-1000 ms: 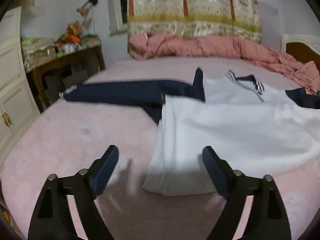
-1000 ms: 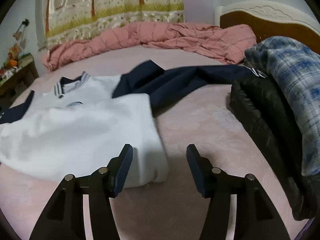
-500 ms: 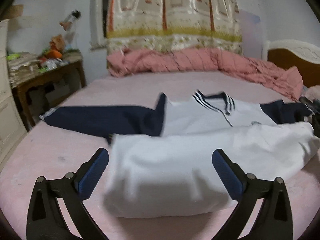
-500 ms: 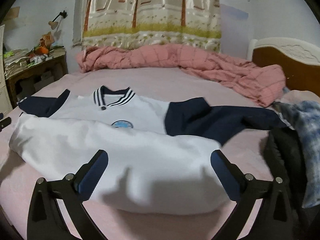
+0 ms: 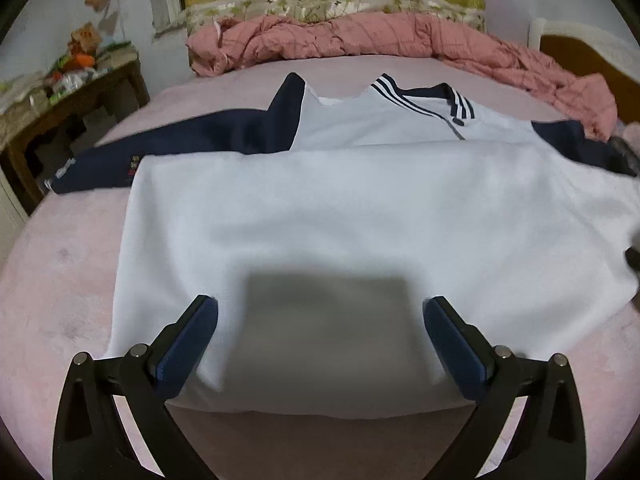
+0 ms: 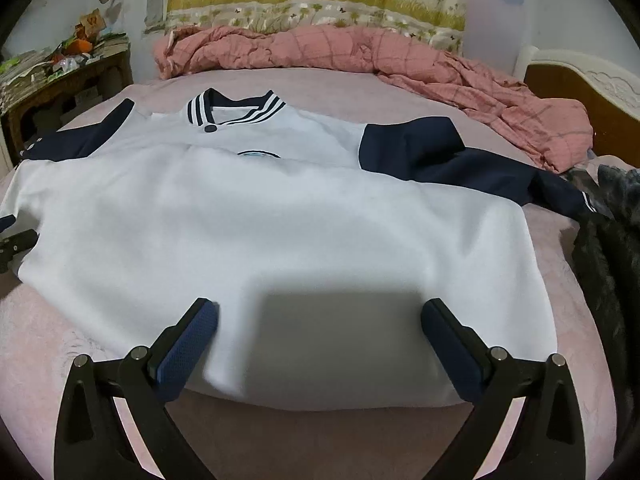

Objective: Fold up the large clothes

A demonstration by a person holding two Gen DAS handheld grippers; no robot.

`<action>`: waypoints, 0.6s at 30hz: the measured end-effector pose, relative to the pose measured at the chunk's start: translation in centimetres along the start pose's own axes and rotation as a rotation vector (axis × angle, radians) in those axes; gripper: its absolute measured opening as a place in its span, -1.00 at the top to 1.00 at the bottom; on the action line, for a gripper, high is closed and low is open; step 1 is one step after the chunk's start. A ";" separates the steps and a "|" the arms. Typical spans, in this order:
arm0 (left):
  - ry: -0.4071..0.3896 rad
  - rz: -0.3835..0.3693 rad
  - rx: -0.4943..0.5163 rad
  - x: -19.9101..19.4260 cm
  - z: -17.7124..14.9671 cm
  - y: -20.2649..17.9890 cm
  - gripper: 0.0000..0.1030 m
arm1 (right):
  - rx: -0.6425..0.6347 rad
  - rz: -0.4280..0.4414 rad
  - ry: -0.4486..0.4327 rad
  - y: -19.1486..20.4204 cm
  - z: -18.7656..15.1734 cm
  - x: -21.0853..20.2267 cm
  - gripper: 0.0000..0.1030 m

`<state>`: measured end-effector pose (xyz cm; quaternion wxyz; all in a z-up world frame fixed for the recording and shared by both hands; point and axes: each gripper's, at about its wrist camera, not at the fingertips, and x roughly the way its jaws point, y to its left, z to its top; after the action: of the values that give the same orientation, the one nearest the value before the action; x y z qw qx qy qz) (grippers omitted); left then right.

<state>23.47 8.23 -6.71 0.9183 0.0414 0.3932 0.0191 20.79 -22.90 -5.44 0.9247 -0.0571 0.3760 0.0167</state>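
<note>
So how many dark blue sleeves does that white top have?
2. One sleeve lies spread out to the left of the top, the other sleeve to the right, its cuff by the dark clothes.

The left hand-held gripper [image 5: 320,330] points forward and downward, its jaws spread wide with nothing pinched between them; its blue-padded fingers [image 5: 188,344] rise from black arms at 7 and 5 o'clock. The right hand-held gripper [image 6: 318,332] is posed alike, jaws equally wide apart, pads [image 6: 450,346] pressing nothing.
</note>
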 end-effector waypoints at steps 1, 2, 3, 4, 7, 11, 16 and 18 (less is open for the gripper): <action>-0.014 0.011 0.005 -0.2 -0.1 -0.2 -1.00 | -0.004 -0.005 -0.002 -0.1 0.0 0.0 -1.00; -0.025 0.013 0.003 -0.4 -0.2 0.0 -1.00 | -0.008 -0.010 -0.004 0.0 0.0 -0.1 -1.00; -0.044 0.018 -0.007 -0.7 -0.3 0.2 -1.00 | -0.009 -0.013 -0.007 0.1 -0.1 -0.1 -1.00; -0.064 0.033 -0.022 -1.0 -0.3 0.5 -1.00 | -0.006 -0.010 -0.010 -0.1 -0.1 0.0 -1.00; -0.188 0.020 -0.075 -3.2 -0.5 1.6 -0.99 | 0.014 0.001 -0.026 -0.5 -0.1 -0.2 -1.00; -0.333 -0.004 -0.092 -6.3 -0.9 2.3 -0.99 | 0.045 -0.047 -0.095 -1.1 0.0 -1.7 -1.00; -0.528 0.068 -0.100 -10.1 -0.1 1.8 -0.99 | 0.085 -0.057 -0.321 -2.3 0.4 -6.5 -1.00; -0.580 0.117 -0.141 -11.1 1.1 1.7 -0.99 | 0.080 -0.078 -0.403 -3.0 1.2 -8.4 -1.00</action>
<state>16.61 9.14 2.23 0.9902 0.0039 0.1092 0.0867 15.83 -25.63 1.53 0.9827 -0.0306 0.1810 -0.0231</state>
